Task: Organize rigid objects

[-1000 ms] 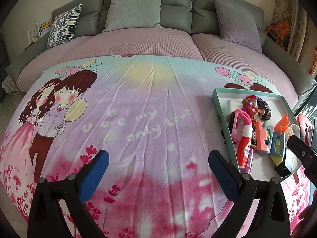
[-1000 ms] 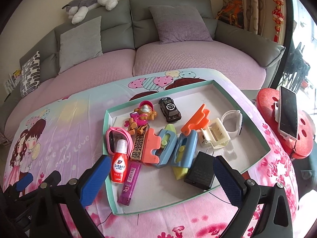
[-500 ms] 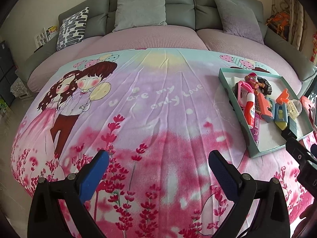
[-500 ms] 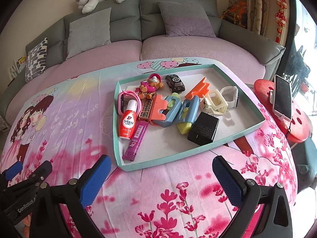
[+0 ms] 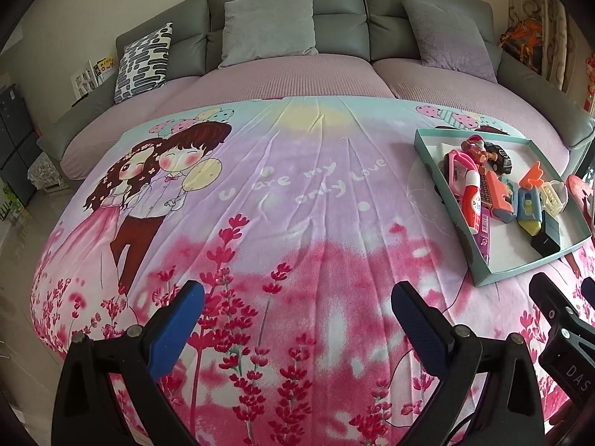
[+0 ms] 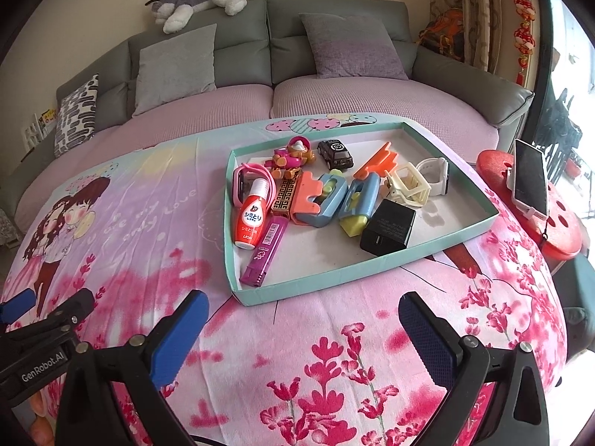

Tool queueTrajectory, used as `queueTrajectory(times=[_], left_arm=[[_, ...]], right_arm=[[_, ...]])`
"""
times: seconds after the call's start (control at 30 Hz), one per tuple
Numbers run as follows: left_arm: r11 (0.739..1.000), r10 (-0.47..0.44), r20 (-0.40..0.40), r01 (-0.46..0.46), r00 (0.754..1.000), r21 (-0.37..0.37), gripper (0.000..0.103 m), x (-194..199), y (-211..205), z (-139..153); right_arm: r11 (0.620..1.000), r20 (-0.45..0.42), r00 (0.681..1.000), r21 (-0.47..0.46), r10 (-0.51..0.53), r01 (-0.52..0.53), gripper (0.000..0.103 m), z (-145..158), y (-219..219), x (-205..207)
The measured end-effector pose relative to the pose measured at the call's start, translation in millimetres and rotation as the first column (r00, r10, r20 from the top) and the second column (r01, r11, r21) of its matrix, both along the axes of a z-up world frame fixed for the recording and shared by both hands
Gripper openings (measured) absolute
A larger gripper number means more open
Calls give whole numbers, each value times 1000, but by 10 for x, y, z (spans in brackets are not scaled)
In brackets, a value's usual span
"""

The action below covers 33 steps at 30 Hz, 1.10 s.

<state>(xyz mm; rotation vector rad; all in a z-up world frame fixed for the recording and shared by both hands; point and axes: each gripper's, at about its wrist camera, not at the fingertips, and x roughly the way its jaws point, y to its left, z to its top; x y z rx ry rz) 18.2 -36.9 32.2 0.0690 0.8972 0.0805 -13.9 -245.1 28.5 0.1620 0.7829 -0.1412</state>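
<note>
A grey sofa with mauve seat covers runs behind the cartoon-print blanket — a plush husky sprawls along its backrest. At right, a phone (screen dark) stands on a red stool.

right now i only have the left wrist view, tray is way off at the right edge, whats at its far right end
Observer: A white watch lies by the far right wall of the tray, beside a cream clip.
Operator: anything past the tray
Observer: A phone stands on a red stool.
Operator: right gripper holding anything
Observer: No, the right gripper is open and empty, short of the tray.
</note>
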Motion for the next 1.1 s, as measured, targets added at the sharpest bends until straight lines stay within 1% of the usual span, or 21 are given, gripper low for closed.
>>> queueTrajectory(times=[0.13, 0.2, 0.33, 0.47, 0.7, 0.93, 1.1], left_arm=[[1000, -9, 5, 9, 1000, 18, 100, -31, -25, -20], [999, -13, 21, 12, 1000, 36, 100, -54, -58, -16], [998, -33, 28, 32, 999, 62, 100, -80, -119, -35], [996, -38, 13, 37, 999, 81, 100, -95, -157, -83], [992, -54, 21, 51, 998, 117, 100, -127, -224, -153], [995, -30, 35, 27, 999, 100, 100, -128, -158, -211], [997, -5, 18, 3, 1000, 78, 100, -110, -85, -303]], right_arm=[[1000, 6, 1000, 10, -9, 8, 103, -9, -23, -6], [1000, -1, 1000, 10, -8, 8, 103, -28, -23, 13], [1000, 2, 1000, -14, 1, -1, 103, -48, 21, 18], [999, 18, 1000, -38, 6, -5, 103, -46, 60, 4], [999, 31, 1000, -43, -3, 4, 103, -68, 57, -16], [999, 28, 1000, -46, -1, 2, 103, -108, 67, -26], [998, 32, 999, -63, 6, -4, 103, -138, 106, -36]])
